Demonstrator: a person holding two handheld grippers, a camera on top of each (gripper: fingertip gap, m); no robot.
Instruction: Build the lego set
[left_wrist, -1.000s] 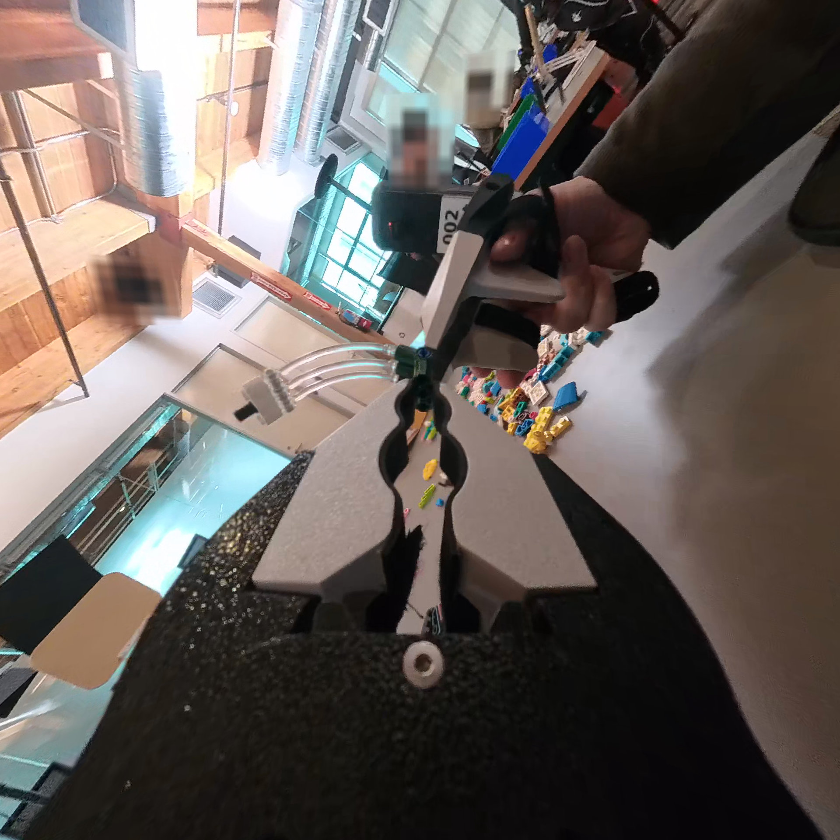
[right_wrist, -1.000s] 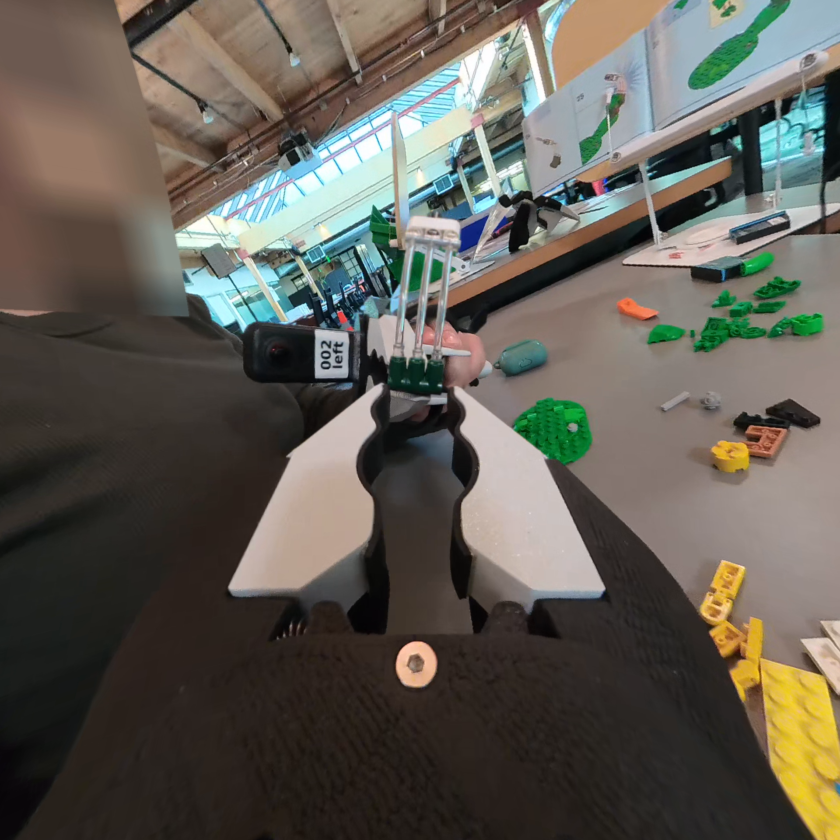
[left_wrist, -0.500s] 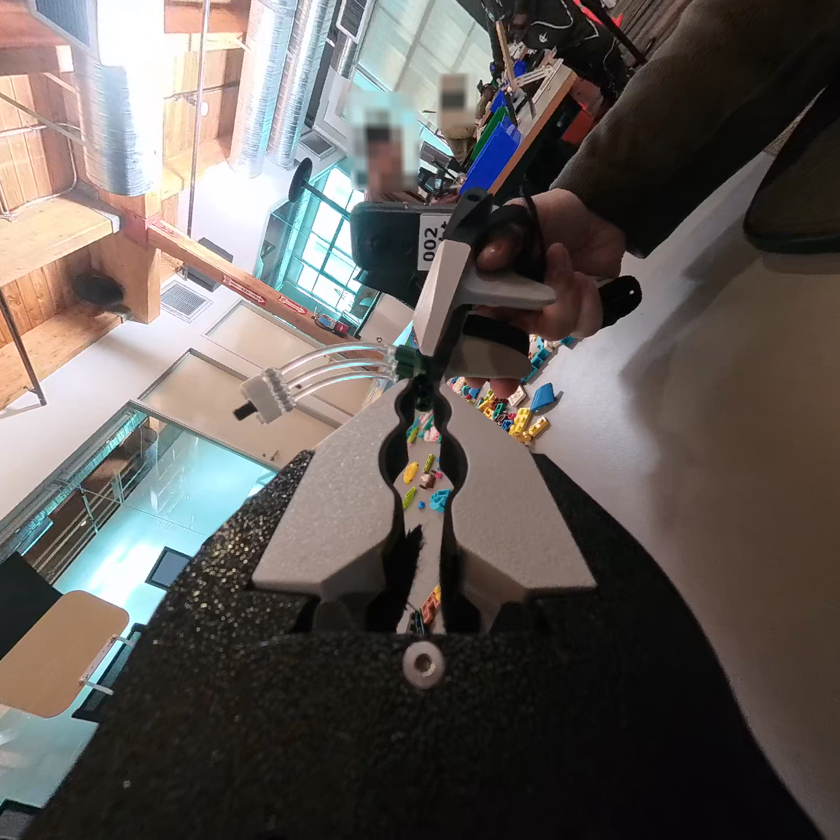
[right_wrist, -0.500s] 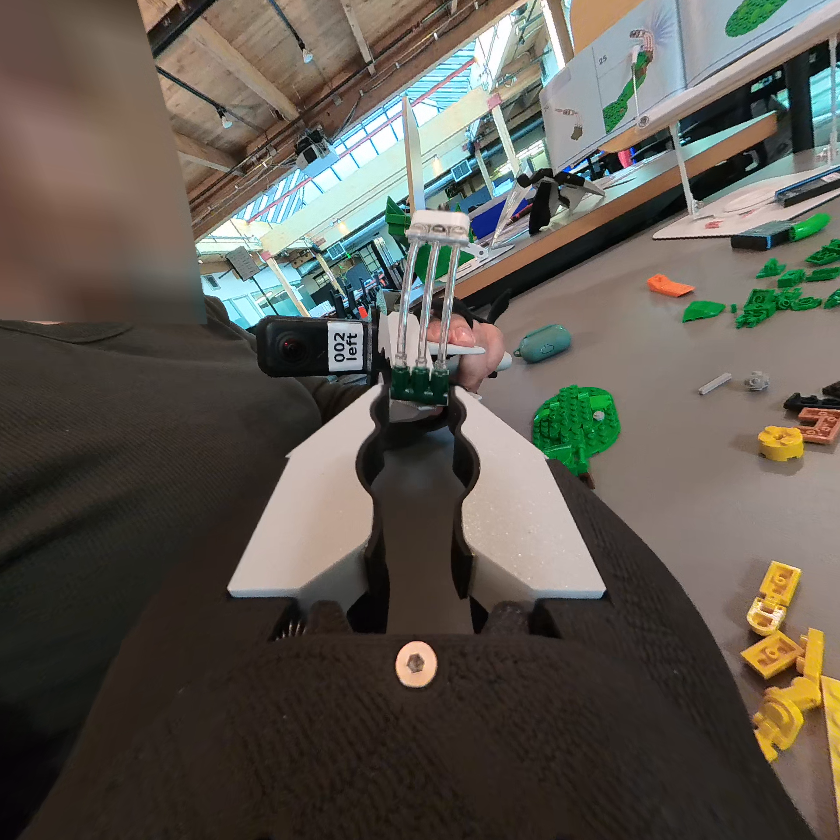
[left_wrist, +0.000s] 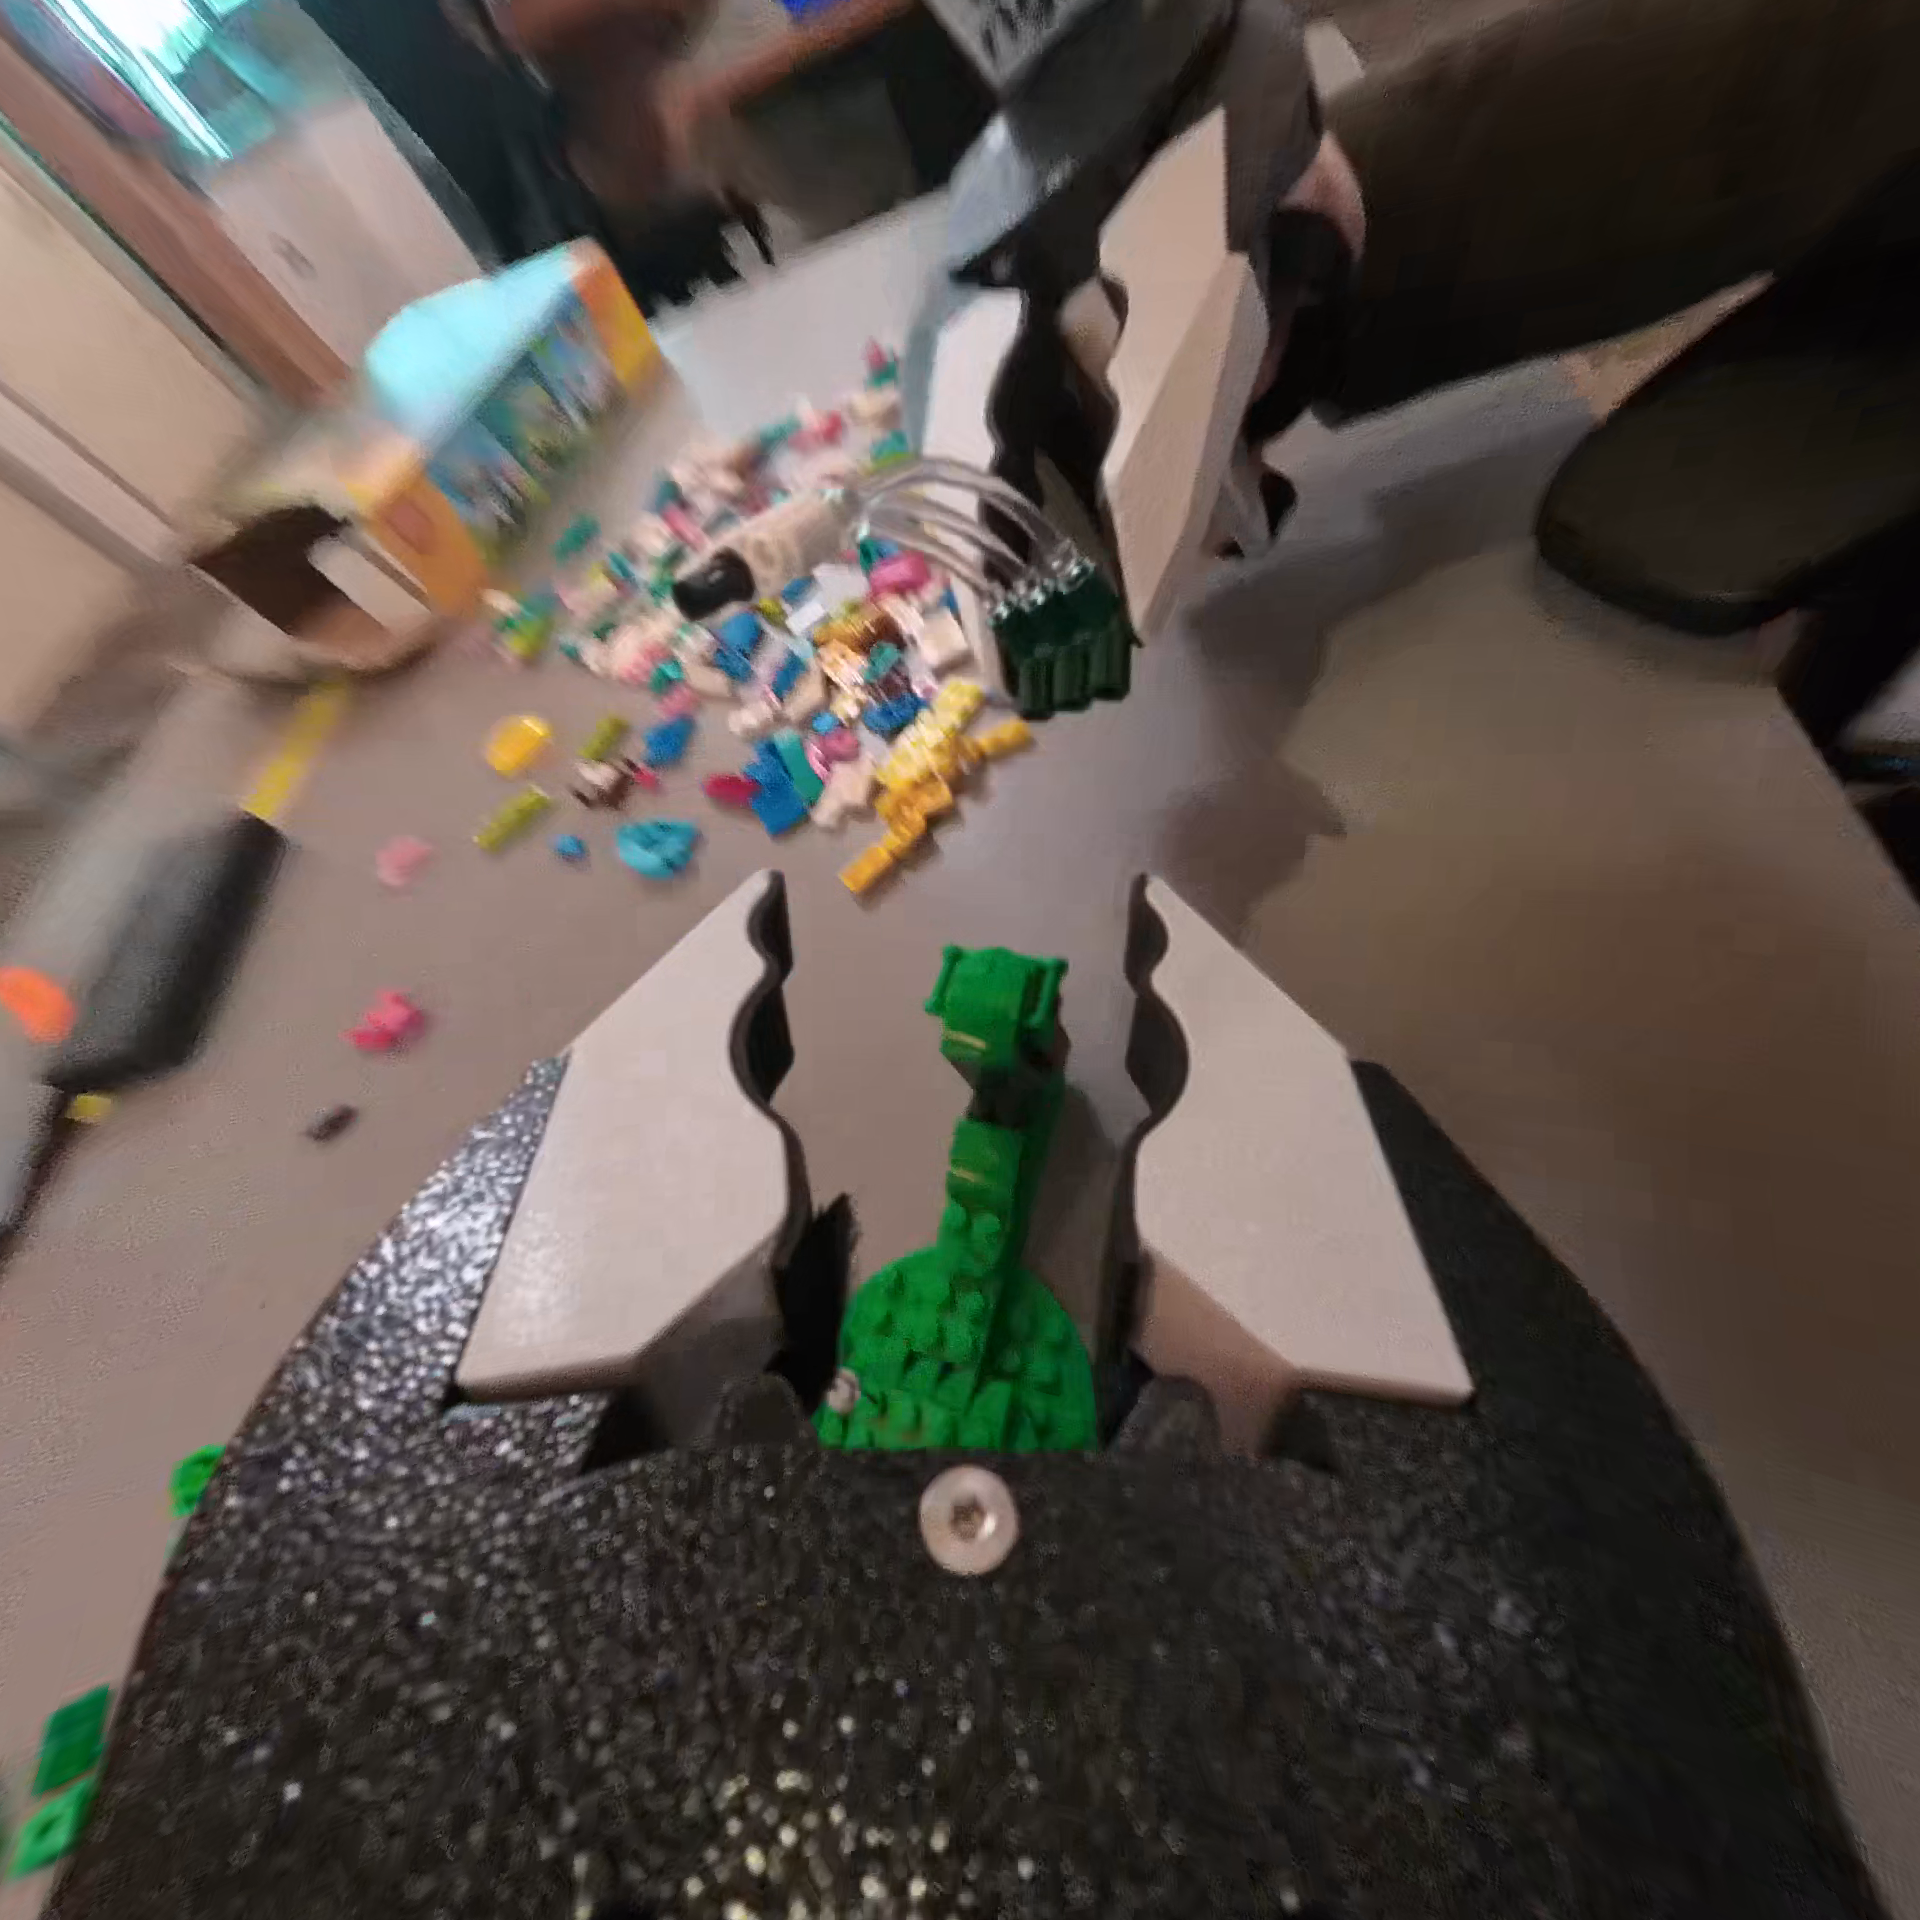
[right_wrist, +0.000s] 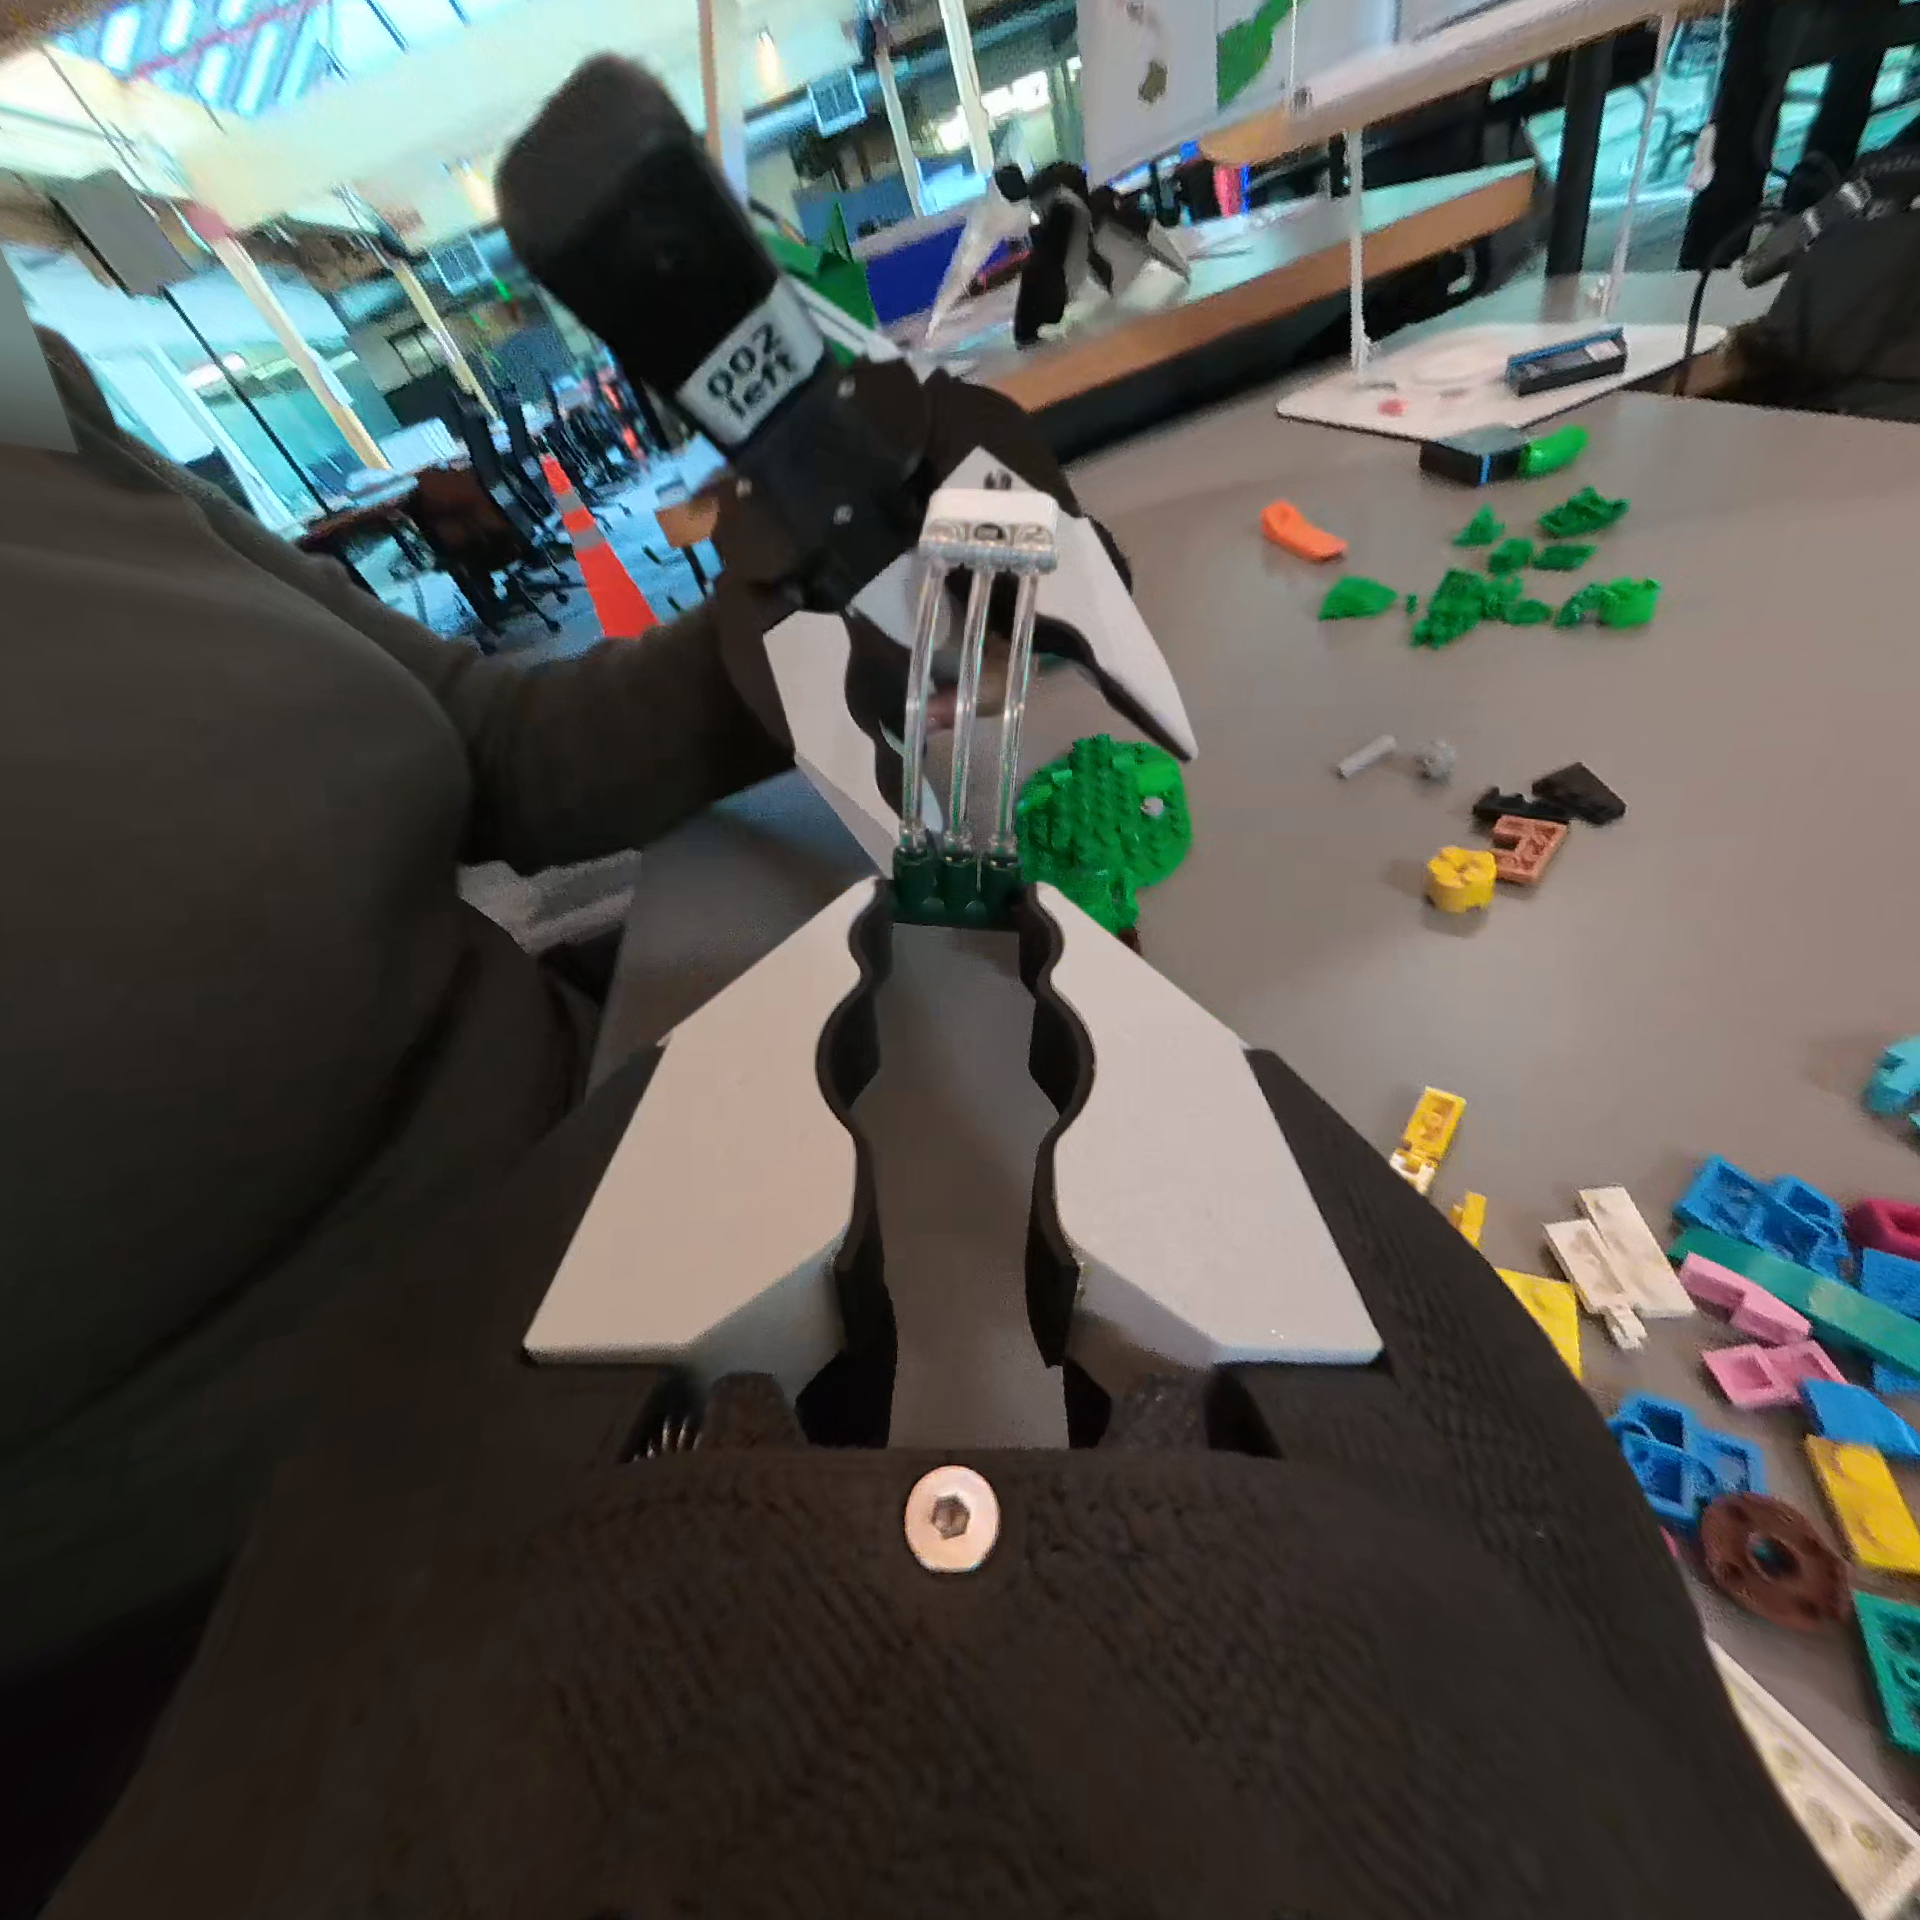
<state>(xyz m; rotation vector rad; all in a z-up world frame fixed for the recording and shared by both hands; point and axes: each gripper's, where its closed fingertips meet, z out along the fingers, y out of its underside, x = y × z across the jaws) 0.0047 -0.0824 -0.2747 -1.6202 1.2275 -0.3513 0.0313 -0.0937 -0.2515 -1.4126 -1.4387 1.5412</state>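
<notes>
Grey desk (right_wrist: 1351, 987) strewn with blurred bricks (left_wrist: 831, 665); left claw (left_wrist: 956, 914) gapes empty over green model (left_wrist: 977, 1278), right claw (right_wrist: 956, 902) pinches dark-green tubed piece (right_wrist: 956, 878).

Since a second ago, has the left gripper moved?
Yes. The left gripper has let go of the dark green piece with clear tubes, opened its jaws and swung down over the bright green studded build on the grey table.

R claw (right_wrist: 954, 902) is gripping a dark green block w/ 3 clear tubes (right_wrist: 958, 821) at its tips, tubes standing up to a white cap. L claw (right_wrist: 1023, 691) is hanging open just behind, above a green lego build (right_wrist: 1103, 821) sitting on the grey surface (right_wrist: 1351, 987). Loose coloured bricks (right_wrist: 1766, 1340) are lying at right.
</notes>
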